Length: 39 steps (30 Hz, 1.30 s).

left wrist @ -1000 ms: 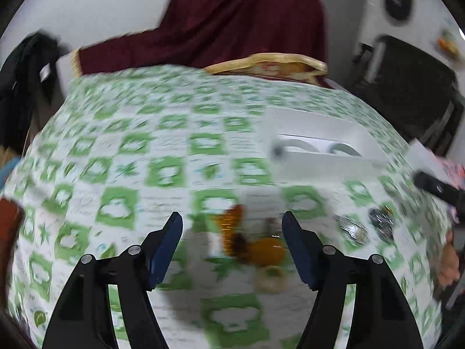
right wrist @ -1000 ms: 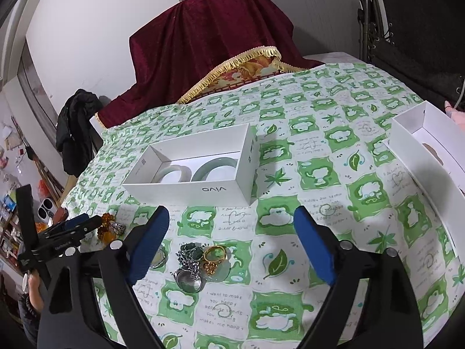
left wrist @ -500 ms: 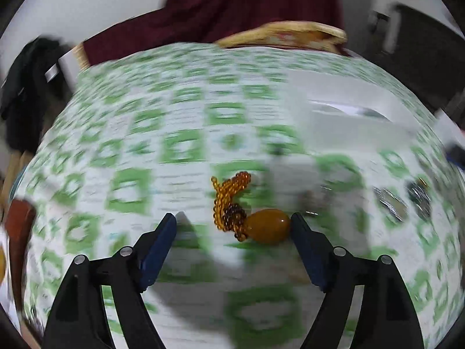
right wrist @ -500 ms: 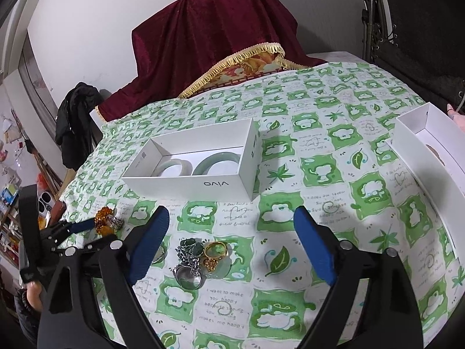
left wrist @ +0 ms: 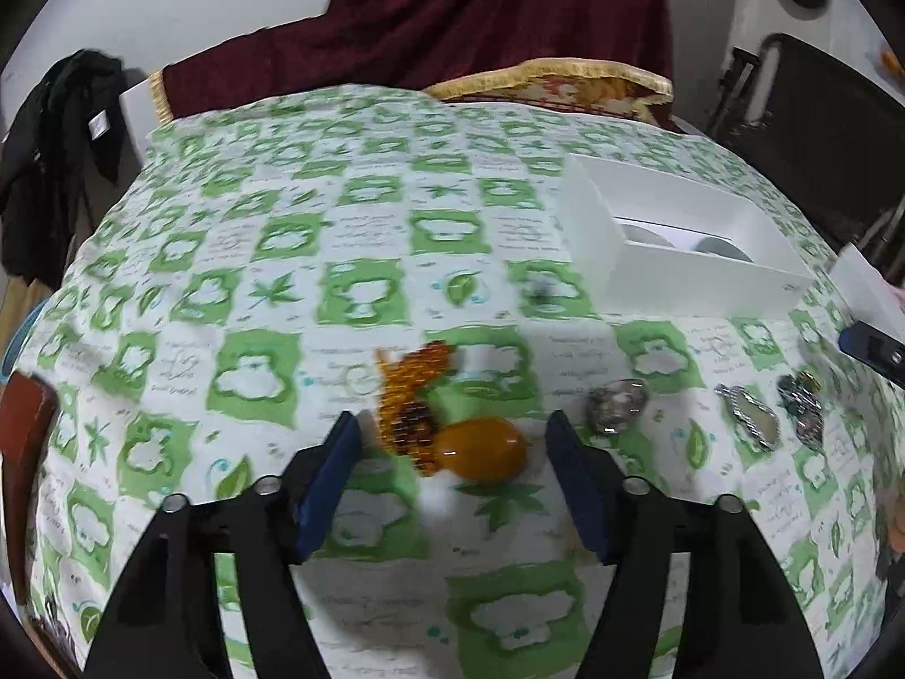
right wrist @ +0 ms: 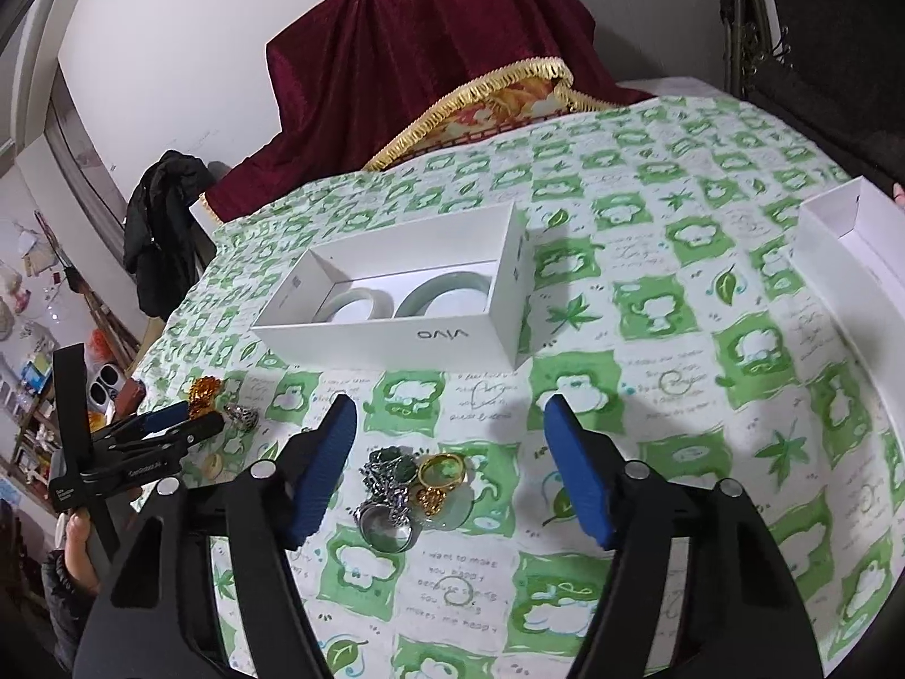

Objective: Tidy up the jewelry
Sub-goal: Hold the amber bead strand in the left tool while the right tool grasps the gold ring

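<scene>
Amber beads and their egg-shaped amber pendant [left wrist: 481, 448] lie on the green-checked tablecloth [left wrist: 254, 260], framed between the fingers of my left gripper [left wrist: 452, 452]. Its jaws are closing but the pads don't touch the piece yet; I'd say I've straddled it so the pendant gets pinched. My right gripper [right wrist: 449, 458] hangs above the tangle of rings and chains [right wrist: 413, 492], jaws also narrowing with nothing held, probably waiting its turn. Beyond sits the open white box [right wrist: 396, 334], already holding two pale bangles [right wrist: 396, 297], the likely destination for everything loose.
</scene>
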{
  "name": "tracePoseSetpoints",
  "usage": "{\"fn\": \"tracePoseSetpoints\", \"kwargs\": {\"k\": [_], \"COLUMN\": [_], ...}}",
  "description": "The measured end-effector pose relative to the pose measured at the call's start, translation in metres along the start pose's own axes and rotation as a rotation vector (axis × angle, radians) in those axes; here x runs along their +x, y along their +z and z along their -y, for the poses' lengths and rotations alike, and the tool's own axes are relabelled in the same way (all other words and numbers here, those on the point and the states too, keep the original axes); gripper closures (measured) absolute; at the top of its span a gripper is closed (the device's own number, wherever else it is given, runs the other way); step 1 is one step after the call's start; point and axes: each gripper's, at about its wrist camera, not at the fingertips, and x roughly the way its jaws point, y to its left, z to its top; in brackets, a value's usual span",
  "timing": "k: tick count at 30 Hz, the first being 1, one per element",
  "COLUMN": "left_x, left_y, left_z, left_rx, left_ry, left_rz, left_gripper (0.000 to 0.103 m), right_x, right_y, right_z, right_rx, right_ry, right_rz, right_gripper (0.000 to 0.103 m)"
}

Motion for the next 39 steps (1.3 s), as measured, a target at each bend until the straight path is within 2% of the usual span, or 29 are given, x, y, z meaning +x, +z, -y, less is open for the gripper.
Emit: {"fn": "tracePoseSetpoints", "kwargs": {"k": [3, 9, 12, 16, 18, 21, 24, 25, 27, 28, 31, 32, 33, 39], "left_x": [0.001, -0.001, 0.0, 0.001, 0.002, 0.002, 0.001, 0.001, 0.001, 0.002, 0.003, 0.004, 0.005, 0.008], "left_y": [-0.001, -0.006, -0.008, -0.007, -0.007, -0.007, -0.006, -0.006, -0.005, -0.005, -0.004, -0.004, -0.005, -0.006], "left_z": [0.013, 0.038, 0.045, 0.041, 0.041, 0.038, 0.033, 0.031, 0.028, 0.028, 0.027, 0.028, 0.028, 0.03], "left_rx": [0.058, 0.16, 0.19, 0.161, 0.161, 0.154, 0.128, 0.12, 0.111, 0.108, 0.104, 0.106, 0.107, 0.116], "left_ry": [-0.033, -0.109, -0.107, -0.107, -0.098, -0.089, -0.083, -0.078, -0.069, -0.064, -0.053, -0.046, -0.04, -0.033], "left_rz": [0.001, -0.002, -0.005, -0.007, -0.01, -0.013, -0.011, -0.011, -0.012, -0.013, -0.018, -0.023, -0.032, -0.047], "left_gripper": [0.048, 0.048, 0.048, 0.046, 0.038, 0.036, 0.036, 0.035, 0.034, 0.032, 0.023, 0.013, 0.008, 0.003], "right_x": [0.004, 0.014, 0.017, 0.02, 0.02, 0.023, 0.026, 0.023, 0.018, 0.015, 0.012, 0.012, 0.014, 0.02], "right_y": [-0.001, -0.004, -0.007, -0.013, -0.015, -0.017, -0.01, -0.005, 0.0, 0.002, 0.002, 0.001, 0.0, -0.009], "right_z": [0.002, 0.0, -0.007, -0.025, -0.031, -0.032, -0.015, -0.001, 0.013, 0.018, 0.013, 0.01, 0.006, 0.002], "right_rx": [0.015, 0.026, -0.008, -0.108, -0.138, -0.152, -0.083, -0.026, 0.037, 0.057, 0.029, 0.009, -0.01, -0.035], "right_ry": [0.023, 0.071, 0.071, 0.059, 0.091, 0.074, 0.038, 0.018, 0.034, 0.055, 0.069, 0.065, 0.057, 0.01], "right_rz": [-0.028, -0.096, -0.117, -0.136, -0.152, -0.164, -0.147, -0.127, -0.106, -0.099, -0.096, -0.103, -0.112, -0.154], "right_gripper": [0.04, 0.058, 0.059, 0.059, 0.059, 0.059, 0.06, 0.06, 0.068, 0.069, 0.069, 0.069, 0.069, 0.069]}}
